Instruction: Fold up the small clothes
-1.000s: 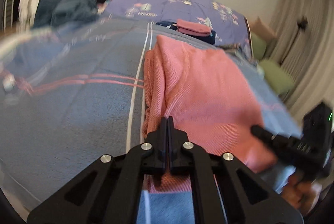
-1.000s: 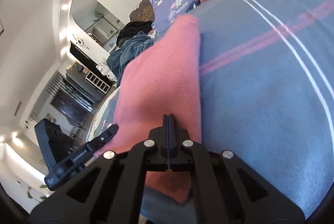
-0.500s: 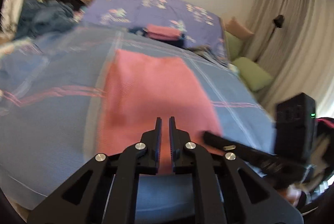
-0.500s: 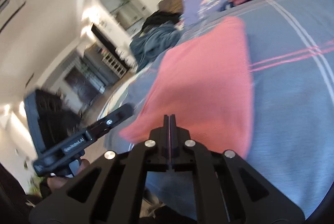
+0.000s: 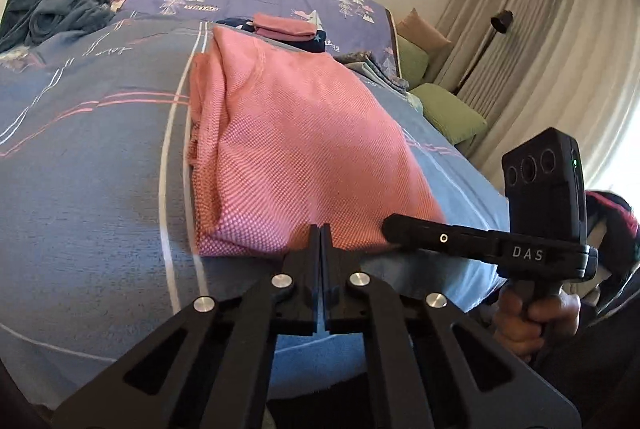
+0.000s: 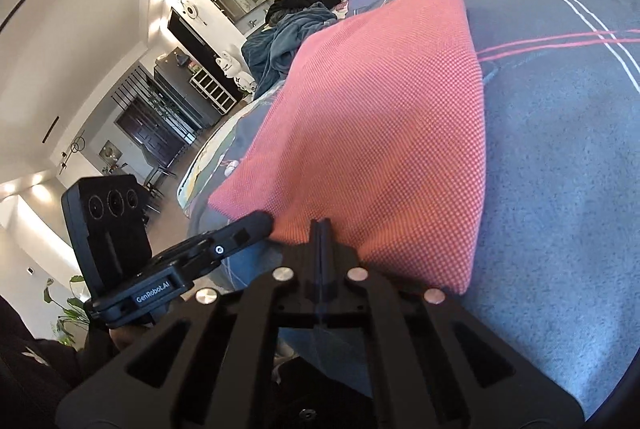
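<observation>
In the left wrist view, the pink garment [image 5: 296, 145] lies folded lengthwise on the blue bedspread [image 5: 88, 189], its near hem just inside the bed's near edge. The left gripper [image 5: 321, 229] sits at that hem with its fingers pressed together; whether cloth is caught between them I cannot tell. Half a second ago those fingers stood slightly apart, so a fresh pinch for the next fold seems likely. In the right wrist view, the right gripper [image 6: 320, 225] is likewise closed at the hem toward the garment's right near corner, as it was earlier. A second ago both tongs held the hem; the cloth now lies flatter and sharper.
</observation>
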A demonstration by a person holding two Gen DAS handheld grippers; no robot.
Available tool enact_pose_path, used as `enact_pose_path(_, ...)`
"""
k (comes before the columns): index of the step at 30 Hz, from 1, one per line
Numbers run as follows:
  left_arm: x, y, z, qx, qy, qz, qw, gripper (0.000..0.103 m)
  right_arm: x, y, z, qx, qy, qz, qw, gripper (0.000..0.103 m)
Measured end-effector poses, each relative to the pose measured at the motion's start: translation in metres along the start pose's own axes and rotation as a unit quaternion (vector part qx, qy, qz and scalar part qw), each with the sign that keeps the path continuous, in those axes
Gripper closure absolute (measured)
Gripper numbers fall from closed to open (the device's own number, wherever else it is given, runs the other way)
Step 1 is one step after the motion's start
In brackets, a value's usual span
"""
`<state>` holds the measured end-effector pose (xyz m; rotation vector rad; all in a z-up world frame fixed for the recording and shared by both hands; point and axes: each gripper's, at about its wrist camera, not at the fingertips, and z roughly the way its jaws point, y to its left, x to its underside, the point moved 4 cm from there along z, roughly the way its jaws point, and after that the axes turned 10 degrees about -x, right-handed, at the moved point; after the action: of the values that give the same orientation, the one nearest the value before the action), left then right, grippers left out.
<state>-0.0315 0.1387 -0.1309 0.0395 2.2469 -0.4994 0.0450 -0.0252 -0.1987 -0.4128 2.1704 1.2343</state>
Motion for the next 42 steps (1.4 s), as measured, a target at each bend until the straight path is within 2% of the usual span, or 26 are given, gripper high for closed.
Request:
enact_pose_path(1,-0.003,-0.003,-0.002,0.006,0.002,-0.005,1.0,0.095,-0.003,0.002,-0.004,0.002,-0.009,-0.001,1.0,0.103)
enact_pose_path(2,-0.004,-0.006,-0.002,0.008,0.001,-0.006,1.0,0.094,-0.008,0.004,-0.01,0.005,-0.019,-0.005,1.0,0.099)
enact_pose_path(7,-0.023,-0.02,-0.007,0.029,-0.029,-0.018,0.999,0.092,-0.022,0.005,-0.029,0.014,-0.063,-0.008,0.998,0.098)
enact_pose_path(10,-0.022,-0.019,-0.004,0.013,-0.029,-0.009,0.9995,0.084,-0.02,-0.011,-0.032,0.046,-0.063,-0.003,0.997,0.098)
enact_pose_path(12,-0.013,-0.009,0.006,-0.013,-0.012,-0.002,0.9998,0.086,-0.01,-0.029,-0.029,0.069,-0.051,0.01,0.996,0.1)
enact_pose_path(15,-0.005,0.007,0.005,0.018,-0.012,-0.031,0.9993,0.087,-0.003,-0.04,-0.033,0.037,-0.062,0.029,0.997,0.103)
enact_pose_path(18,-0.01,0.012,0.003,0.027,0.0,-0.057,0.998,0.087,-0.009,-0.039,-0.03,0.036,-0.053,0.038,0.997,0.103)
enact_pose_path(21,-0.016,0.016,0.002,0.034,0.008,-0.078,0.9963,0.087,-0.012,-0.042,-0.031,0.017,-0.053,0.059,0.997,0.102)
enact_pose_path(22,-0.018,0.016,0.001,0.031,0.008,-0.079,0.9963,0.086,-0.012,-0.043,-0.033,0.007,-0.053,0.071,0.996,0.1)
enact_pose_path(24,-0.025,0.018,-0.006,0.027,0.006,-0.084,0.9961,0.085,-0.013,-0.043,-0.04,-0.018,-0.056,0.09,0.994,0.087)
enact_pose_path(25,-0.026,0.018,-0.01,0.022,0.005,-0.087,0.996,0.085,-0.014,-0.041,-0.044,-0.033,-0.061,0.095,0.993,0.069)
enact_pose_path(26,-0.029,0.021,-0.012,0.014,0.006,-0.09,0.9958,0.085,-0.016,-0.037,-0.049,-0.046,-0.064,0.09,0.993,0.056)
enact_pose_path(29,-0.043,0.034,-0.016,-0.02,0.014,-0.099,0.9948,0.076,-0.024,-0.026,-0.058,-0.002,-0.064,0.047,0.997,0.04)
enact_pose_path(30,-0.048,0.039,-0.016,-0.036,0.018,-0.098,0.9944,0.064,-0.027,-0.024,-0.06,0.018,-0.066,0.033,0.997,0.037)
enact_pose_path(31,-0.052,0.042,-0.015,-0.046,0.02,-0.096,0.9941,0.055,-0.029,-0.023,-0.06,0.03,-0.066,0.025,0.997,0.034)
enact_pose_path(32,-0.056,0.046,-0.014,-0.054,0.023,-0.096,0.9937,0.038,-0.028,-0.024,-0.061,0.037,-0.065,0.021,0.997,0.034)
enact_pose_path(33,-0.06,0.049,-0.011,-0.059,0.025,-0.096,0.9932,0.029,-0.029,-0.027,-0.061,0.042,-0.063,0.023,0.997,0.034)
enact_pose_path(37,-0.069,0.049,-0.004,-0.09,0.037,-0.076,0.9924,0.027,-0.027,-0.037,-0.062,0.047,-0.059,0.043,0.996,0.034)
enact_pose_path(42,-0.072,0.048,0.011,-0.08,0.059,-0.07,0.9925,0.026,-0.032,-0.037,-0.052,0.04,-0.041,0.042,0.997,0.033)
